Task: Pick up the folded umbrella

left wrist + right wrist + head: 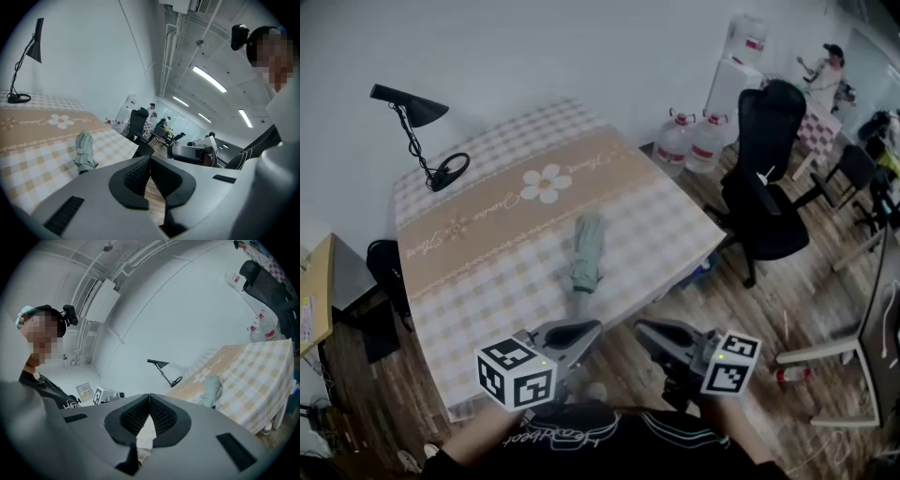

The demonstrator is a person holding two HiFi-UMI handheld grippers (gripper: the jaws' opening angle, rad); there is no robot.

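Note:
The folded umbrella (586,251) is pale green and lies on the checked tablecloth (478,281), near the table's front edge, with its dark handle end toward me. It also shows in the left gripper view (84,148) and the right gripper view (211,389). My left gripper (592,328) hovers in front of the table edge, just short of the umbrella, with its jaws shut and nothing in them (150,159). My right gripper (641,330) hangs beside it over the floor, its tips also touching and holding nothing (150,397).
A black desk lamp (417,122) stands at the table's far left corner. A black office chair (769,187) and water jugs (689,141) are to the right of the table. A cardboard box (314,291) sits at the left, and a person (827,67) stands far back.

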